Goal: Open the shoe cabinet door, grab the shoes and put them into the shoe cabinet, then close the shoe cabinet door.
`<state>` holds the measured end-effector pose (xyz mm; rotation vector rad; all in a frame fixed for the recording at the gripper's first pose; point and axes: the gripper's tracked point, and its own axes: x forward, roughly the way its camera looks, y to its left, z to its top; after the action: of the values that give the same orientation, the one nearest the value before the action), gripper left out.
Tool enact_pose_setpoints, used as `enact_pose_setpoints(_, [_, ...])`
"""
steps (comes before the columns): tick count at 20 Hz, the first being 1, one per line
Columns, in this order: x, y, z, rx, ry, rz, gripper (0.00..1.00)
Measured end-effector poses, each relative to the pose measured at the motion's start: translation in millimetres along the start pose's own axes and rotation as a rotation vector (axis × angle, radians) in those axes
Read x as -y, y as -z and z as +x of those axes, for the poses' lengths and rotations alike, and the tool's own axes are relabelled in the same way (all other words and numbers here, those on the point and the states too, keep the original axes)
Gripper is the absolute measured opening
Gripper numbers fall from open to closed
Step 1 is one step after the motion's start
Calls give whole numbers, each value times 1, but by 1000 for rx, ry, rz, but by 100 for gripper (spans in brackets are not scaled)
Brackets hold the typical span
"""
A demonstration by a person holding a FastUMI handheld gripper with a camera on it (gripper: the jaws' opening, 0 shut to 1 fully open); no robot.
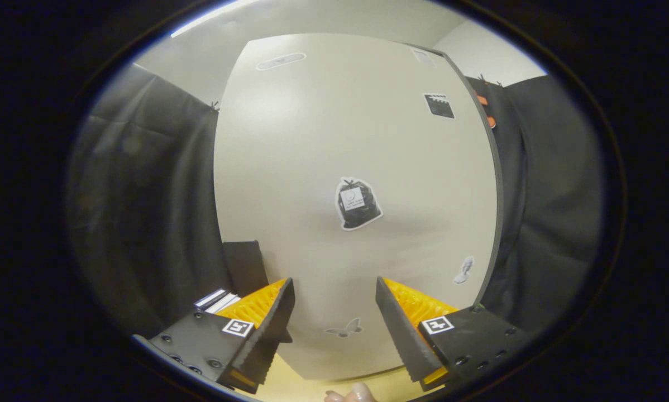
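The pale beige shoe cabinet door (345, 139) stands shut right in front of me, with several stickers on it, one a black bag shape (358, 204) near its middle. My gripper (334, 290) points straight at the door's lower part, close to it. Its orange and black fingers (270, 312) are spread apart and open, with nothing between them. The door's dark right edge (493, 184) runs down beside the right finger. No shoes are in sight.
Black cloth hangs on both sides of the cabinet. A dark block (245, 268) and a small striped object (217, 300) sit low on the left, behind the left finger. Light wooden floor (290, 382) lies under the door. Fingertips of a person's hand (351, 395) show below the gripper.
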<state>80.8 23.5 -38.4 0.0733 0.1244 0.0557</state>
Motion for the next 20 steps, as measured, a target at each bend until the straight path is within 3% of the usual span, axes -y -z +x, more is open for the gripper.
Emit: enact_pose_setpoints(20, [2, 3, -1, -15, 8, -28, 93])
